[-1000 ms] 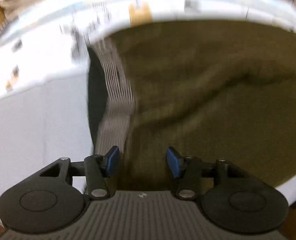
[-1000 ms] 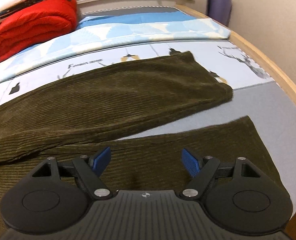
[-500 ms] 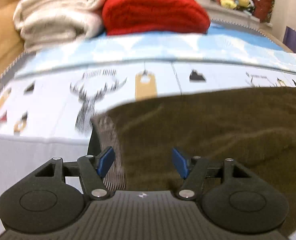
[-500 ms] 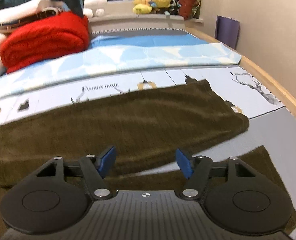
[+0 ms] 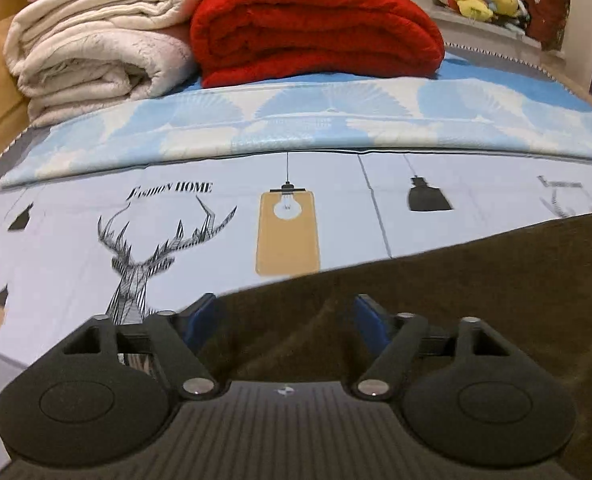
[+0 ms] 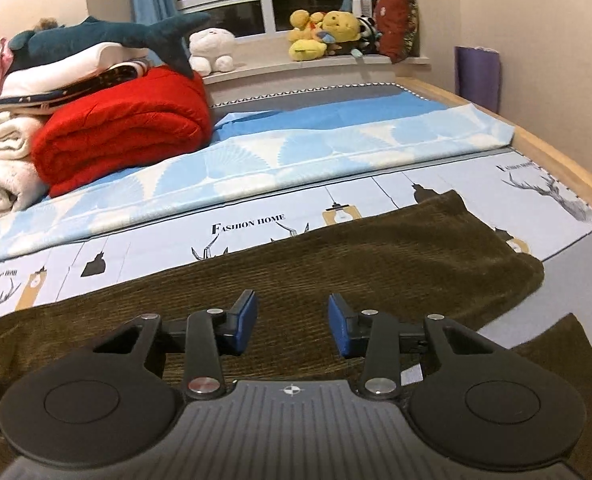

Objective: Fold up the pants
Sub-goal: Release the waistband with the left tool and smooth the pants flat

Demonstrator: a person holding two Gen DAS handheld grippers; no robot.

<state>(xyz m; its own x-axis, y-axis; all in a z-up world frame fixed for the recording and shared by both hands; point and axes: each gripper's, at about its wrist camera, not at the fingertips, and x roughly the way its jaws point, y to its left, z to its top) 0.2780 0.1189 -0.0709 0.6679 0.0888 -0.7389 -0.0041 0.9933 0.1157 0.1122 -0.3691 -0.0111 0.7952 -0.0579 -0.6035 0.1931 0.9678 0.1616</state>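
Olive-brown corduroy pants (image 6: 336, 264) lie spread across the bed, one leg stretching to the right with its hem at the far right, the other leg (image 6: 568, 344) nearer the camera. My right gripper (image 6: 292, 322) hovers above the pants; its jaws are closing with nothing pinched between the blue pads. In the left wrist view the pants (image 5: 456, 292) fill the lower right. My left gripper (image 5: 286, 316) hangs over their upper edge, its jaws opening wide and holding nothing.
Folded white blankets (image 5: 96, 40) and a red quilt (image 5: 316, 24) are stacked at the bed's far side. Plush toys (image 6: 324, 32) sit on the windowsill. The wooden bed rail (image 6: 556, 160) runs along the right. A printed sheet (image 5: 176, 220) shows beyond the pants.
The left gripper has swung up and away from the waistband, now looking across the bed, and its jaws have widened. The right gripper has risen a little and its jaws have narrowed.
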